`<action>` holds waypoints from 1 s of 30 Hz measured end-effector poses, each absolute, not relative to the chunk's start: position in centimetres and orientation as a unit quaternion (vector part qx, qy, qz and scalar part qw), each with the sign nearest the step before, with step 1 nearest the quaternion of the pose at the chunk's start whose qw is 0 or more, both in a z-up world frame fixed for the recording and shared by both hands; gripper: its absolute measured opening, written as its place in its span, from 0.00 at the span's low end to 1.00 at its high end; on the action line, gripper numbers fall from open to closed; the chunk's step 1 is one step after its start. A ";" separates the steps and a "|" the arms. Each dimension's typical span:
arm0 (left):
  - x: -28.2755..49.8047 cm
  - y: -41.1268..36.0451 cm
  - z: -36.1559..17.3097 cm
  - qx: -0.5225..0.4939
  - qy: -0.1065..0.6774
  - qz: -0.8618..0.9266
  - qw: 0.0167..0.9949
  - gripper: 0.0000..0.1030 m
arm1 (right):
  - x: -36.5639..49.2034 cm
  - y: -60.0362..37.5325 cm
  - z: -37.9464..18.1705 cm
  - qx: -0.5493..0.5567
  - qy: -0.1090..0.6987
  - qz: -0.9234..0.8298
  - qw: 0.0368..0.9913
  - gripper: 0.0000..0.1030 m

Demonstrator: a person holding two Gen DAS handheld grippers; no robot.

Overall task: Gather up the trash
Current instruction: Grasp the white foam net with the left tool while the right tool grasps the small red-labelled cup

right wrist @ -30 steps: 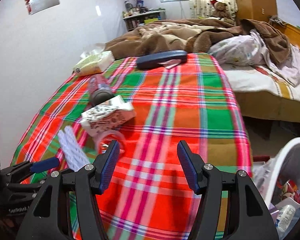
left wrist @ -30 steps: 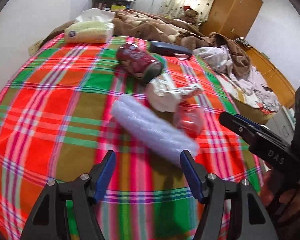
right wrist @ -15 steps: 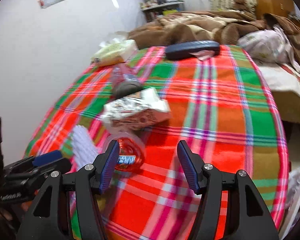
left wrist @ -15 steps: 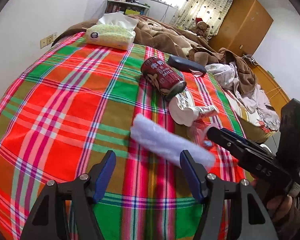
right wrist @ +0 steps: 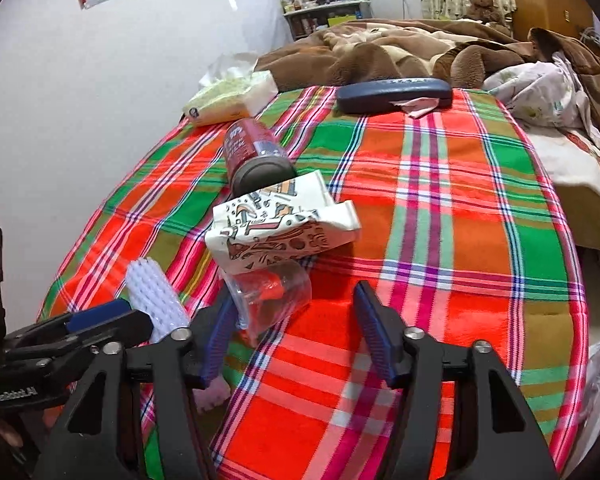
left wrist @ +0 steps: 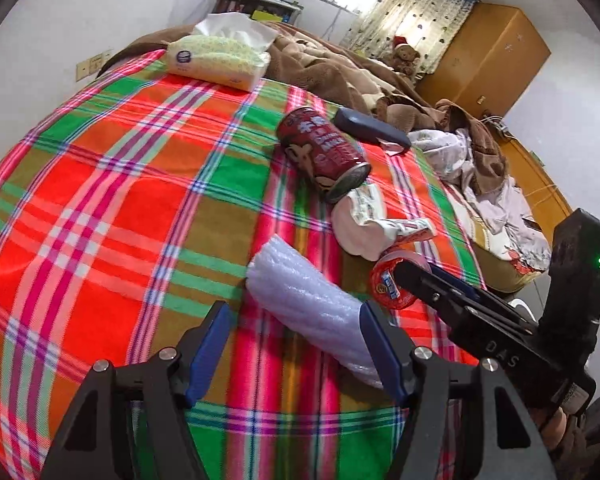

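Trash lies on the plaid bedspread (left wrist: 112, 184): a white foam roll (left wrist: 304, 300), a clear plastic cup with a red label (left wrist: 392, 284), a crumpled patterned carton (left wrist: 364, 224) and a red can (left wrist: 320, 152). My left gripper (left wrist: 294, 356) is open with the near end of the foam roll between its fingers. My right gripper (right wrist: 296, 336) is open around the plastic cup (right wrist: 268, 296), just in front of the carton (right wrist: 280, 224) and the can (right wrist: 252, 152). The foam roll (right wrist: 154, 300) shows at its left.
A tissue pack (left wrist: 220, 60) and a dark blue case (left wrist: 372, 130) lie farther back on the spread. Brown blankets (right wrist: 400, 52) and heaped clothes (left wrist: 484, 184) cover the bed behind. A wall runs along the left side.
Both grippers have moved forward and lower. The foam roll now lies between my left fingers, and the plastic cup between my right fingers. Both stay open.
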State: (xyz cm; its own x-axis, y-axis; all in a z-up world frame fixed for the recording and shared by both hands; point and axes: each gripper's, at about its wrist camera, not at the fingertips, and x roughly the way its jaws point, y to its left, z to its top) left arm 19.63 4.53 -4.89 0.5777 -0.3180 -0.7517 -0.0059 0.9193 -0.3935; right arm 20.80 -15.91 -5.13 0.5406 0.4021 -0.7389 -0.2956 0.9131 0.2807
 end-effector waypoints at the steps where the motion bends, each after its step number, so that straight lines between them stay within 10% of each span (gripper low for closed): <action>1: 19.8 4.5 -4.9 -0.186 0.453 -0.092 0.867 0.65 | 20.8 -16.1 -5.1 0.061 0.436 0.198 0.876 0.40; 9: 21.0 2.7 -5.5 -0.210 0.458 -0.107 0.857 0.65 | 20.3 -17.5 -5.2 0.038 0.436 0.172 0.883 0.10; 17: 22.0 0.8 -5.7 -0.189 0.450 -0.091 0.868 0.64 | 20.0 -20.0 -5.3 0.053 0.435 0.154 0.886 0.08; 30: 22.2 -0.8 -5.7 -0.165 0.457 -0.105 0.867 0.31 | 19.1 -21.4 -5.2 0.078 0.424 0.153 0.889 0.06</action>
